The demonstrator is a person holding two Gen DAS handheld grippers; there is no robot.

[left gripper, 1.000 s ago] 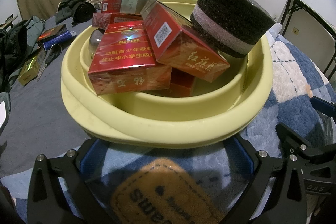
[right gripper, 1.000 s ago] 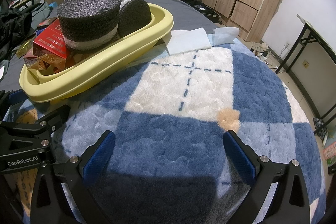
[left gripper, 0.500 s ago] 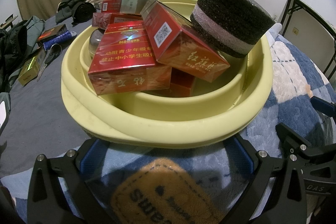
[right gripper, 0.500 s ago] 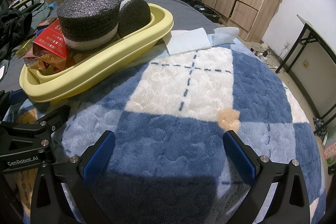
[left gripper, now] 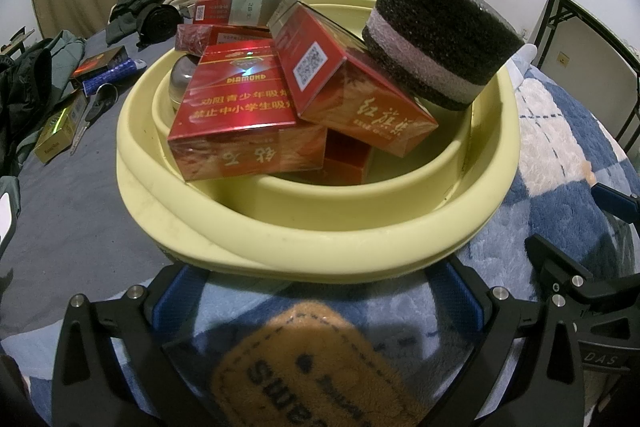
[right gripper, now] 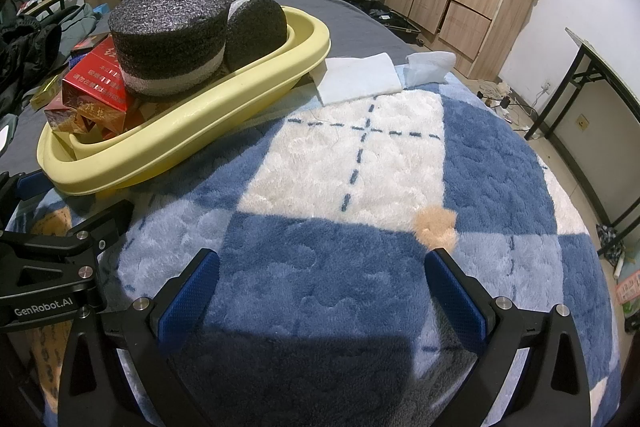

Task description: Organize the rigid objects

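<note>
Basin [left gripper: 304, 247]: we see its rim just ahead of our left gripper [left gripper: 316, 301].
Room: bare blanket [right gripper: 360, 163] ahead of right gripper [right gripper: 320, 291].
Foam blocks [right gripper: 168, 39]: two.
Jaws: both wide, empty.

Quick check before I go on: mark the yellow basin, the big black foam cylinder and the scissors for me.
yellow basin [left gripper: 320, 243]: left wrist view, near rim.
big black foam cylinder [left gripper: 440, 35]: left wrist view, its dark side wall.
scissors [left gripper: 94, 109]: left wrist view, the handles, on the grey sheet left of the basin.
</note>
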